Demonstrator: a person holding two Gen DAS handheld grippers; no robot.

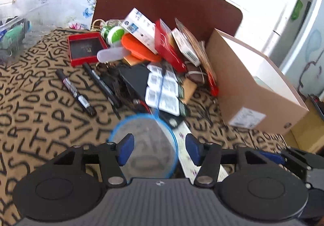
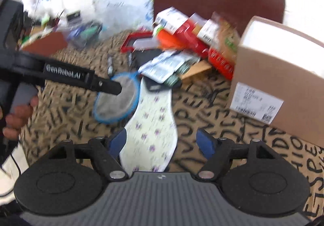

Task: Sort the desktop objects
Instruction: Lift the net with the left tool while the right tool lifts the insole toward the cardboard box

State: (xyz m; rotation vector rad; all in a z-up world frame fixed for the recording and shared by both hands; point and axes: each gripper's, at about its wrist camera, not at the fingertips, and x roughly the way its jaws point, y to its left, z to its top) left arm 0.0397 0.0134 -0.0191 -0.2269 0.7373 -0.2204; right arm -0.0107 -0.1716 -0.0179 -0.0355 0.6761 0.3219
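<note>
A pile of desktop objects lies on the letter-print cloth: two black markers (image 1: 75, 92), a red tray (image 1: 86, 48), white blister packs (image 1: 162, 90), a white box (image 1: 139, 28) and red packets (image 1: 168, 46). A blue-rimmed round mesh net (image 1: 145, 149) lies between the open fingers of my left gripper (image 1: 160, 150). It also shows in the right wrist view (image 2: 119, 98). A floral white insole (image 2: 150, 124) lies between the open fingers of my right gripper (image 2: 161, 143). Neither gripper holds anything.
An open cardboard box (image 1: 253, 84) stands at the right, also in the right wrist view (image 2: 279, 76). A brown chair back (image 1: 168, 1) stands behind the pile. My left gripper's body (image 2: 66, 76) crosses the left of the right wrist view. A clear bin (image 1: 14, 33) sits far left.
</note>
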